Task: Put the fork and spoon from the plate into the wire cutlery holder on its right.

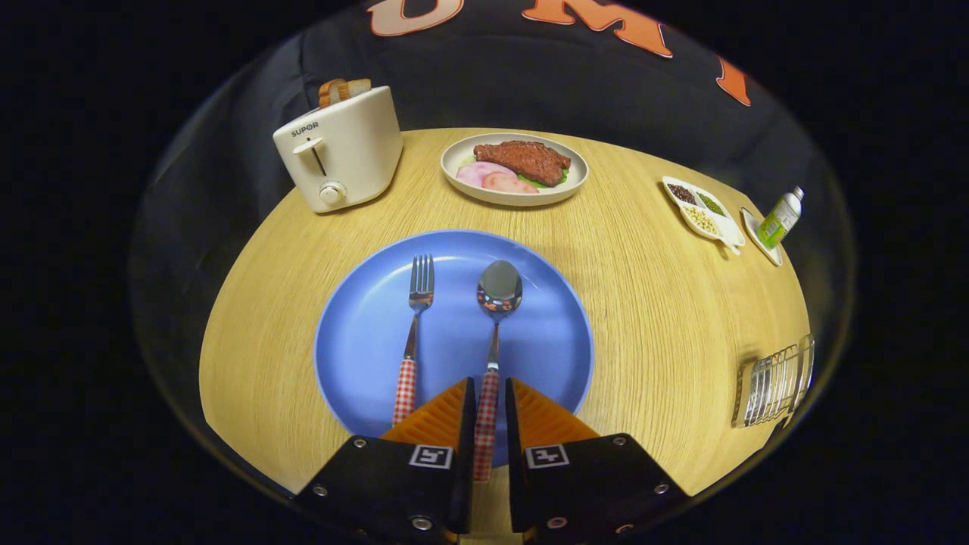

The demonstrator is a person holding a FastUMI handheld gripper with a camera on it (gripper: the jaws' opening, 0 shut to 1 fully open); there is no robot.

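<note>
Fingers of the gripper straddled the spoon handle on the blue plate, narrowly apart; whether they pressed it could not be told. Fork lay alongside; the wire cutlery holder stood well right, presumably the spoon's destination.

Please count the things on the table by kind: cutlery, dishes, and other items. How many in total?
Cutlery: 2, fork and spoon, its handle between the gripper fingers.
Dishes: 4, blue plate, food plate, divided dish, small dish.
Other: 3, toaster, bottle, wire holder.
Total: 9
</note>
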